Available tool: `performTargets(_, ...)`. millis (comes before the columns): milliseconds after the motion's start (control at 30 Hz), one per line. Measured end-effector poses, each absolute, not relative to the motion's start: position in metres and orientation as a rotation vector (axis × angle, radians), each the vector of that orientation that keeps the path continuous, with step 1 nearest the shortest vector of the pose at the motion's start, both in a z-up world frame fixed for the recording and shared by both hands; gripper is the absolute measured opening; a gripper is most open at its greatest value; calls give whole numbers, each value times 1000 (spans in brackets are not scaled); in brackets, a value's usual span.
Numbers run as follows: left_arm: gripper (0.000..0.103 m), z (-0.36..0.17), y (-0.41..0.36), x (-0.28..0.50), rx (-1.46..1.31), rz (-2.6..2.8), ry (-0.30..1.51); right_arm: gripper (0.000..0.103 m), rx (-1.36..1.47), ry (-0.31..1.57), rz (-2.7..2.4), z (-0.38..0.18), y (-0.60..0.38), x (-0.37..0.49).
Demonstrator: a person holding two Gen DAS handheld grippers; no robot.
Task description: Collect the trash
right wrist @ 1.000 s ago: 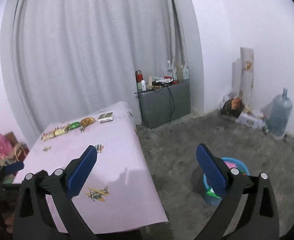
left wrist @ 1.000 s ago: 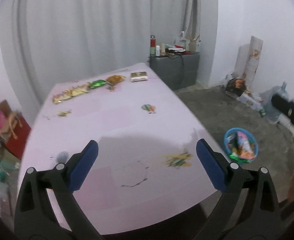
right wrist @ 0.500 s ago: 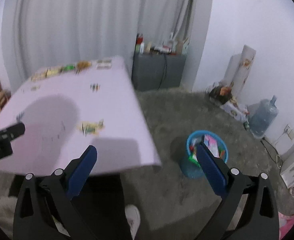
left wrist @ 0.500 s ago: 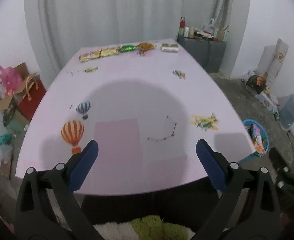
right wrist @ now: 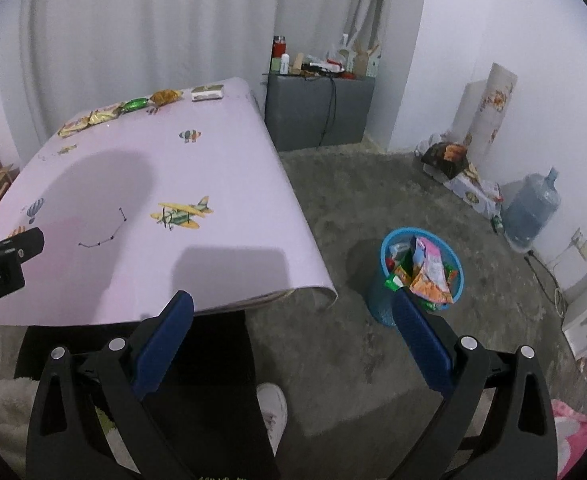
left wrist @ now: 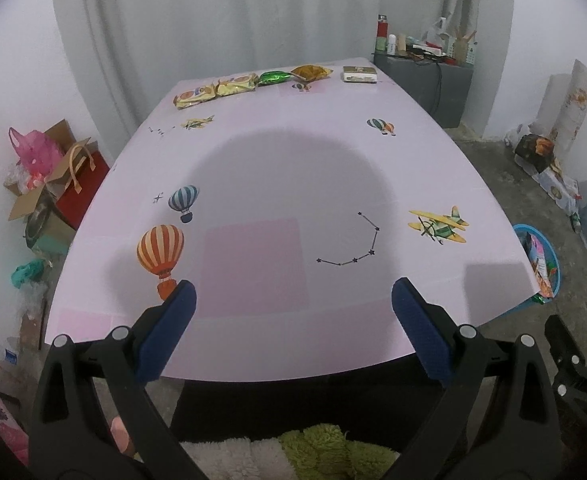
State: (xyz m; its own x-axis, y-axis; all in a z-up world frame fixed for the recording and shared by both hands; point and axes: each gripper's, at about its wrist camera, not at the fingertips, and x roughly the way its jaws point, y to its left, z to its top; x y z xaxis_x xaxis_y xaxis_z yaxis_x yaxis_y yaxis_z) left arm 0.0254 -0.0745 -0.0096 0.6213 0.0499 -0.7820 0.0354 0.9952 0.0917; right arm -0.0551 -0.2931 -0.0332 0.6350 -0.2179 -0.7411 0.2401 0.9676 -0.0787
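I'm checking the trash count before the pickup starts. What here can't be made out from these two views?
- Blue basket, left wrist view: mostly hidden behind the table edge.
- Basket's lower contents, right wrist view: buried under the top wrappers.
- Print on the five packets at the far edge: too small in both views.

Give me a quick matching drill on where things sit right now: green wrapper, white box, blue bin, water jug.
Things:
1. green wrapper
2. white box
3. blue bin
4. water jug

Places:
A. on the floor beside the table's near right corner, full of wrappers
B. far right corner of the table
C. by the right wall
D. in the snack row along the table's far edge, between a yellow pack and an orange one

Pairs: 1-D, 2-B, 3-A, 4-C
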Motion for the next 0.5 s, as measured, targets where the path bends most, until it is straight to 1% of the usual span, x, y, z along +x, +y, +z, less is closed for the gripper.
performTargets(500, 94, -6, -88, 16, 122, -35, 905, 97, 14, 869, -283, -37, -294, -61)
